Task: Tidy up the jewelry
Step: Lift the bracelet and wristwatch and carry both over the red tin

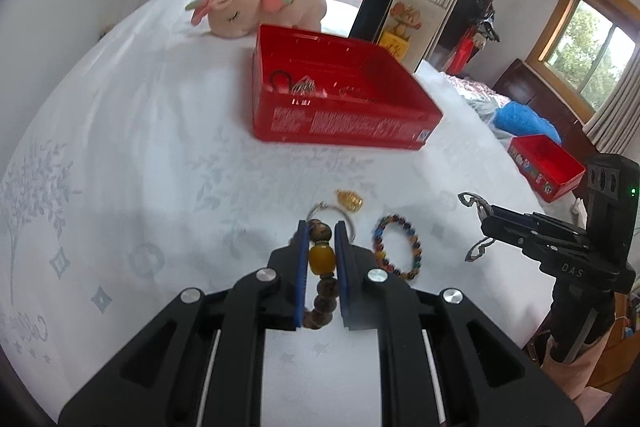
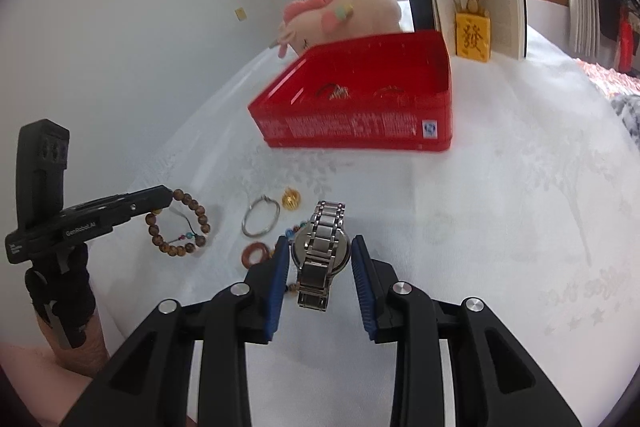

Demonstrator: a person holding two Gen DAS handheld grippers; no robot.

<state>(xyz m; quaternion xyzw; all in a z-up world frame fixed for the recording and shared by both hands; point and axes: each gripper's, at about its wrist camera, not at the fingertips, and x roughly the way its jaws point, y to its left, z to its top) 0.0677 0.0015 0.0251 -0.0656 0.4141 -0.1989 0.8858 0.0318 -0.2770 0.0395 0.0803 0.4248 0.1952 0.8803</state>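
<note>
My left gripper is shut on a brown wooden bead bracelet with an amber bead, held above the white cloth. From the right wrist view that same gripper shows the bracelet hanging from its tips. My right gripper is shut on a silver watch, its pads against the case sides. On the cloth lie a gold charm, a silver bangle, a colourful bead bracelet and a red-brown ring. Beyond them the open red box holds several pieces.
A pink plush toy lies behind the box, and an open book with a yellow figurine stands beside it. A second red box and a blue cloth sit past the table's right edge. A hand holds the left gripper.
</note>
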